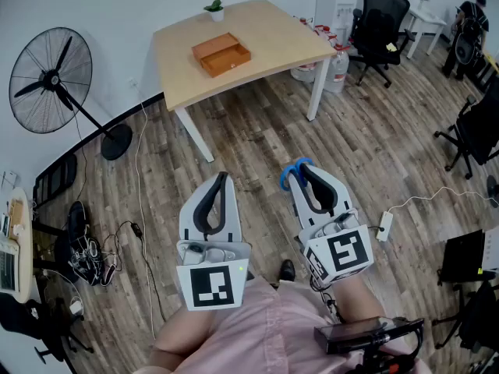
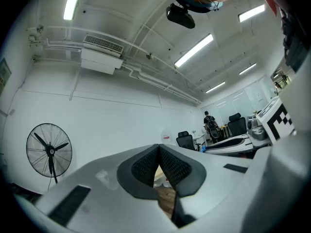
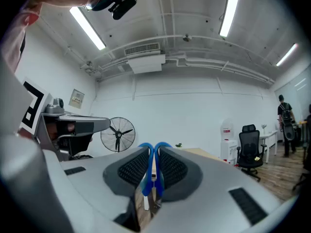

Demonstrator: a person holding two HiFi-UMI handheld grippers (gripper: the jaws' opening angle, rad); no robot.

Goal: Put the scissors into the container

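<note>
My right gripper (image 1: 299, 171) is shut on the scissors (image 1: 291, 173), whose blue handle loops stick out past the jaw tips. In the right gripper view the blue handles (image 3: 154, 169) sit pinched between the black pads. My left gripper (image 1: 221, 179) is shut with nothing between its pads (image 2: 146, 166). The container, an orange open tray (image 1: 221, 54), lies on the light wooden table (image 1: 273, 29) far ahead of both grippers. Both grippers are held low over the floor, well short of the table.
A small potted plant (image 1: 214, 9) stands at the table's back edge. A standing fan (image 1: 54, 80) is at the left. Office chairs (image 1: 379, 28) and water bottles (image 1: 337, 67) are to the right of the table. Cables and a power strip (image 1: 384, 224) lie on the wood floor.
</note>
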